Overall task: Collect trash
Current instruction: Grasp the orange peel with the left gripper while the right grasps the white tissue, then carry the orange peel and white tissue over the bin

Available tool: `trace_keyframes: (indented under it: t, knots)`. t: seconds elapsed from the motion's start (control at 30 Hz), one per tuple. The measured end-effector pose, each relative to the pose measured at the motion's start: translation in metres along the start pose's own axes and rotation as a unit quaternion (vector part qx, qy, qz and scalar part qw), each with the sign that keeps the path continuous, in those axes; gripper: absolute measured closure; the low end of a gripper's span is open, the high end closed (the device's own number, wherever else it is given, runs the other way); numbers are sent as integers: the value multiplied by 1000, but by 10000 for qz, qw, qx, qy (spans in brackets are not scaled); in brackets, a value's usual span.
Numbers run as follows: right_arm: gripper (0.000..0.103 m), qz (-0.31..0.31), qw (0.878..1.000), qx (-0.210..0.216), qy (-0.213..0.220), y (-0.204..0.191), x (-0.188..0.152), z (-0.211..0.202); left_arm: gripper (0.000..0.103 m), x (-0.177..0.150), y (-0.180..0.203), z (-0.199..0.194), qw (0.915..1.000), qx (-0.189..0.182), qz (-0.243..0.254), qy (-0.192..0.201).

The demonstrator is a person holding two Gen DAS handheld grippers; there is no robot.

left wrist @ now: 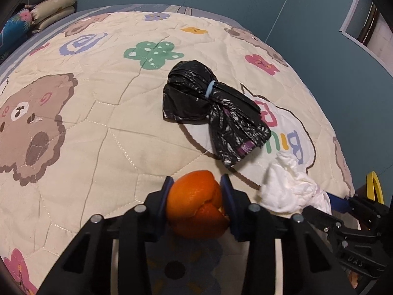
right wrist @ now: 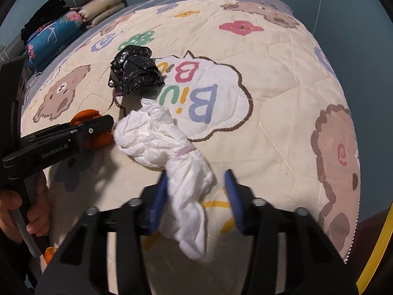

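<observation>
Pick-up step of the trash collection, both pieces low on the cream quilted bedspread with cartoon bears and flowers (left wrist: 103,113).

On the left: left hand-held gripper (left wrist: 196,184) clenched on the crumpled orange peel (left wrist: 196,204), blue pads pressed against both of its flanks, peel bulging slightly between them and seemingly resting on the bedspread or just above it; cannot tell which. Grasp looks sound, judged from the even squeeze.

In the middle, farther up the bed: black plastic rubbish bags, folded into a bundle and cinched with a pale blue band (left wrist: 211,103), lying flat and untouched, well apart from both tools.

On the right: right hand-held gripper (right wrist: 196,182) straddling the lower end of the crumpled white tissue twisted with a pale pink band (right wrist: 169,152). Left pad against the paper, right pad clear of it with bedspread showing in the gap, so not yet clamped. Upper end of the tissue trailing toward the black bundle.

Next move, as a judgement: finish the squeeze on the tissue, low enough to catch the limp paper without pinching the quilt, then lift both pieces together. After that, probably free a bag from the bundle to receive them. Risk: soft tissue slipping out of a half-closed grip.
</observation>
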State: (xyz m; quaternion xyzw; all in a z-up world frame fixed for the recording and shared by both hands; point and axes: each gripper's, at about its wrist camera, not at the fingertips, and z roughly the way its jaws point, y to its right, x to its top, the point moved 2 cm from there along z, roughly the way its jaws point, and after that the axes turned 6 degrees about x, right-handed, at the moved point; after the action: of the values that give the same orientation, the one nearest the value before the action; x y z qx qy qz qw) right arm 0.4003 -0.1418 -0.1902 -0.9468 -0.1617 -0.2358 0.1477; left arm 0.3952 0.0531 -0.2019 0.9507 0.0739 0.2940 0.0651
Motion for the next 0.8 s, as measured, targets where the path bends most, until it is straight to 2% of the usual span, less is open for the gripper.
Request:
trace_keyframes:
  t: [0.07,0.17,0.47,0.53,0.8]
  knots:
    - [82,151,9999,77,-25,2,0,-1,68,0,0,-2,10000,33,1,28]
    - [85,283,9995,147,9,4,-1,-7,69,0,2,-10,9999,54,20,94]
    - [85,534,9957,426,620,15,-6,-64,69,-10,-1,-62,9989,-177,-78,419]
    - [85,587,9948,445,698,18,-9,-77,69,-15,-2,-77,9982,-334,-155,465]
    - [85,722,9923,576,824,27,-49,-133,69,-39,10,-137,9958,-606,-34,687]
